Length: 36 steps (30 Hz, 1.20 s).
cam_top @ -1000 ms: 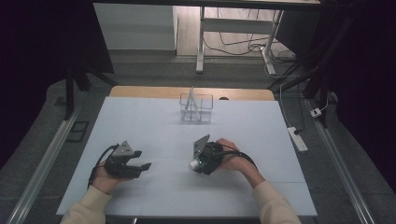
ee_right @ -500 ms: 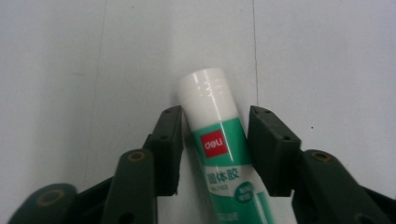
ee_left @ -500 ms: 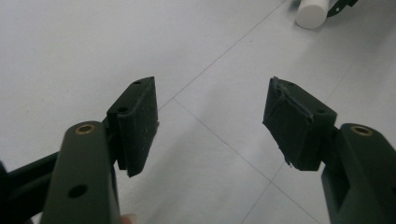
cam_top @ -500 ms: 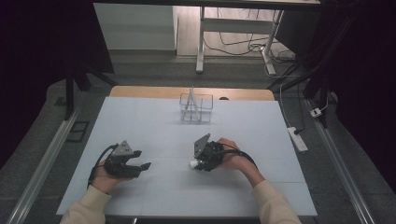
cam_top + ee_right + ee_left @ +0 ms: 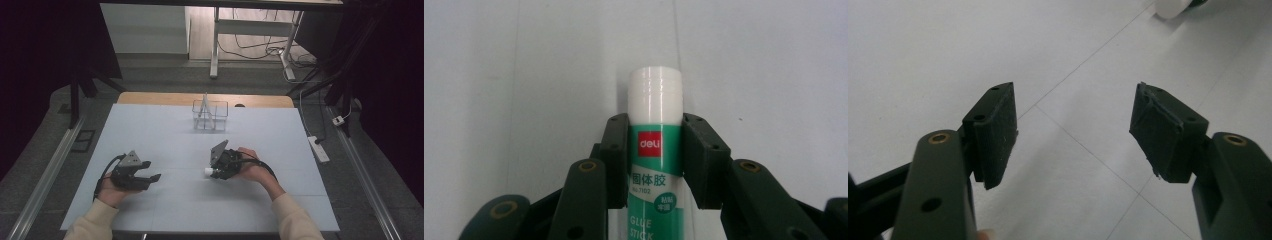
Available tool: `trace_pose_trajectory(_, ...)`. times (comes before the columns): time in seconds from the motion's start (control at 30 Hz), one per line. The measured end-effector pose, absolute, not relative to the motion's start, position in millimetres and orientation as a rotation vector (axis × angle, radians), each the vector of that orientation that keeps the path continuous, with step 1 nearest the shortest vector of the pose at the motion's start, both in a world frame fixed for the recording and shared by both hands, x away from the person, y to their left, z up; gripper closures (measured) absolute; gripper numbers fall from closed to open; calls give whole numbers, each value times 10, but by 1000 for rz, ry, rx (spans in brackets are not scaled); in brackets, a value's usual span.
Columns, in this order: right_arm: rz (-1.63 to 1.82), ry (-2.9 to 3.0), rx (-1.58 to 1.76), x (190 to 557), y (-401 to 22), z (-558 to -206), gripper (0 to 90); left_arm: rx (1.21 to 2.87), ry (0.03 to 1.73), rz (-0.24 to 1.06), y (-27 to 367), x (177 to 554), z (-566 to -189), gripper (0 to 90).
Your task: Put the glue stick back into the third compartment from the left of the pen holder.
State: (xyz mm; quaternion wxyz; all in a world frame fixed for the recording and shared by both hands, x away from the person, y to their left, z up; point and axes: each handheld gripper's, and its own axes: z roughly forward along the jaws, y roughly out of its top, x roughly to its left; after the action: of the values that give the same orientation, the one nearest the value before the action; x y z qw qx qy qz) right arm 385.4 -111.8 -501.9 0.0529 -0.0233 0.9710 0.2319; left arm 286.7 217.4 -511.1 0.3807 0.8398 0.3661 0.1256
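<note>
The right gripper point(image 5: 655, 150) has just closed its fingers point(image 5: 616, 150) on a green-and-white glue stick point(image 5: 655, 130), white cap jutting forward, low over the white bench point(image 5: 165, 130). The left gripper point(image 5: 1073, 135) rests nearby, fingers point(image 5: 993, 130) apart and empty.

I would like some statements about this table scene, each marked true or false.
1. The right tool grips a glue stick. True; its jaws have just been closing on it.
2. The glue stick's cap is red. False: it is white.
3. The left tool holds nothing. True.
4. The clear container stands between the two tools. False: it stands at the far side of the table.
5. The left tool's jaws are shut. False: they stand apart.
</note>
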Motion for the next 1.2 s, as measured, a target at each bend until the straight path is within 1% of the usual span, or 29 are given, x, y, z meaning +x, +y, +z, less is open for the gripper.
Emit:
trace_pose_trajectory(0.63,985,2790,258,3989,-1439,-4716,644,2133,940,319,2194,2871,-5109,352)
trace_pose_trajectory(1.2,1109,2686,360,4009,-1561,-4573,644,2124,943,323,2202,2870,-5105,352)
